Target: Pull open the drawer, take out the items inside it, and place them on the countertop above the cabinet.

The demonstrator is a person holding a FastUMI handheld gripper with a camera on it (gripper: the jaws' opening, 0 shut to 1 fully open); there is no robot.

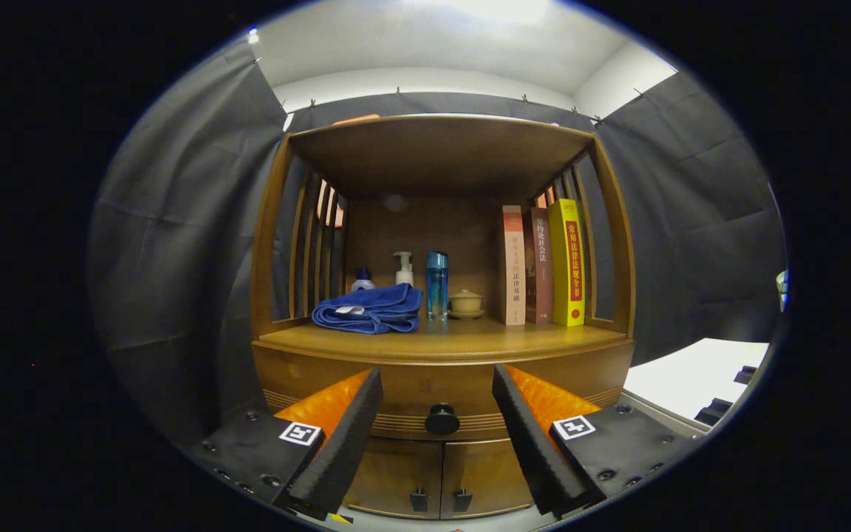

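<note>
Facing the shut drawer [440,391], spread fingers [436,436] frame its small, rigid knob [442,419], likely the only firm handhold.

The wooden cabinet's bench [462,338] carries everything under a roofed shelf with slatted sides. On the bench, from one side to the other: a folded blue towel [371,308], with a small white bottle with a blue cap [363,281] and a white pump bottle [403,269] behind it; a tall blue bottle [436,284] just beside the towel; a small lidded beige cup on a saucer [465,303]; then 3 upright books [542,264] touching each other, the outermost yellow.
</note>
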